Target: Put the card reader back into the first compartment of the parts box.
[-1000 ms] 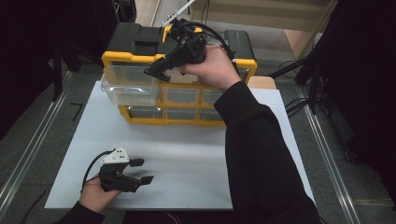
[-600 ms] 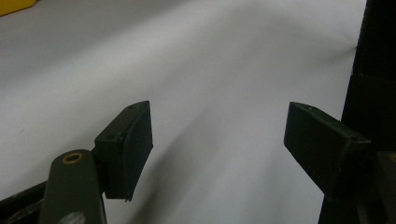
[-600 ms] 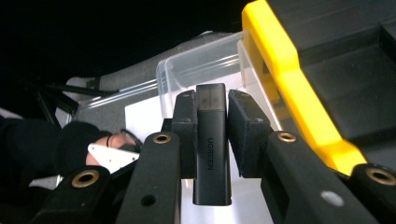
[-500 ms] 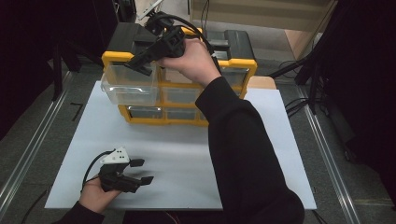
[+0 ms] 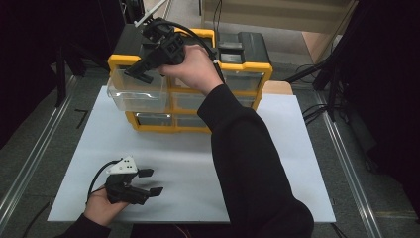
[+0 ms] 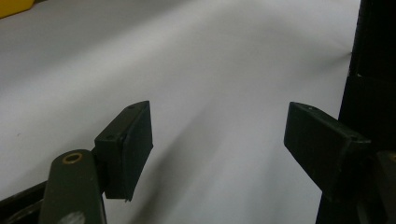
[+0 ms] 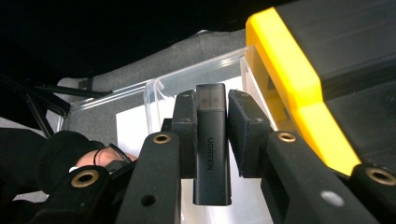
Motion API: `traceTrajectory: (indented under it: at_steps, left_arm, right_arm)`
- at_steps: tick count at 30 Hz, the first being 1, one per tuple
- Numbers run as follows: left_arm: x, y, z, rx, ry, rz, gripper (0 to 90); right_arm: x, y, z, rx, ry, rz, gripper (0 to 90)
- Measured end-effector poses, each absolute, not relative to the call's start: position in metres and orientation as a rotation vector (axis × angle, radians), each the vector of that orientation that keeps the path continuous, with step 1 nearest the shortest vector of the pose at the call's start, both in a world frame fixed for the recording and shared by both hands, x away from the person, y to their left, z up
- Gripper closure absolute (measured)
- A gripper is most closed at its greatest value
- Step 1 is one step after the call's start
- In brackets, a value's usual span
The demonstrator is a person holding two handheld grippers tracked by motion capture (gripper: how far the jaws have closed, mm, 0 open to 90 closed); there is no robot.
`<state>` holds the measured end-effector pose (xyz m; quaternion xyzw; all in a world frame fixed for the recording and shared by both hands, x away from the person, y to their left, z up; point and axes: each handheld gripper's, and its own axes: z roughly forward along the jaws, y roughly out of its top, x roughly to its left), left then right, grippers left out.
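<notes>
Right gripper view: a dark USB stick [image 7: 212,140] is pinched by the right tongs [image 7: 212,135] above the pulled-out clear drawer [image 7: 154,93] at centre frame, while the left tongs [image 6: 219,140] are held spread over the white table [image 6: 210,56].

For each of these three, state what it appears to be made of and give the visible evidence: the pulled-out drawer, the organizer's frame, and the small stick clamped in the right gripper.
Pulled-out drawer: clear plastic, glossy; the white sheet shows through its walls.
Organizer frame: opaque yellow plastic, smooth with a slight sheen, under a matte black top.
Stick in the right gripper: probably dark plastic, satin body with printed lettering and a translucent smoky cap.
</notes>
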<state>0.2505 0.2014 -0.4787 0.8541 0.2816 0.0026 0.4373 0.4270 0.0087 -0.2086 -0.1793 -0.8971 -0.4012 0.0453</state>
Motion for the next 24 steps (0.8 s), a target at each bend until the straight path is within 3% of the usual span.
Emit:
traceTrajectory:
  at_steps: [10, 13, 20, 24]
  left_arm:
    - [0.251, 0.201, -0.479, 2.122, 0.701, 0.004, 25.2]
    - [0.25, 0.201, -0.479, 2.124, 0.699, 0.005, 25.3]
    - [0.25, 0.201, -0.479, 2.125, 0.699, 0.005, 25.3]
    - [0.25, 0.202, -0.478, 2.126, 0.699, 0.008, 25.3]
  right_arm:
    - [0.427, 0.007, -0.222, -0.578, -2.753, -1.193, 69.7]
    - [0.427, 0.007, -0.223, -0.624, -2.719, -1.181, 61.4]
    - [0.422, -0.004, -0.215, -0.604, -2.72, -1.249, 56.1]
    - [0.417, -0.018, -0.208, -0.594, -2.721, -1.28, 47.8]
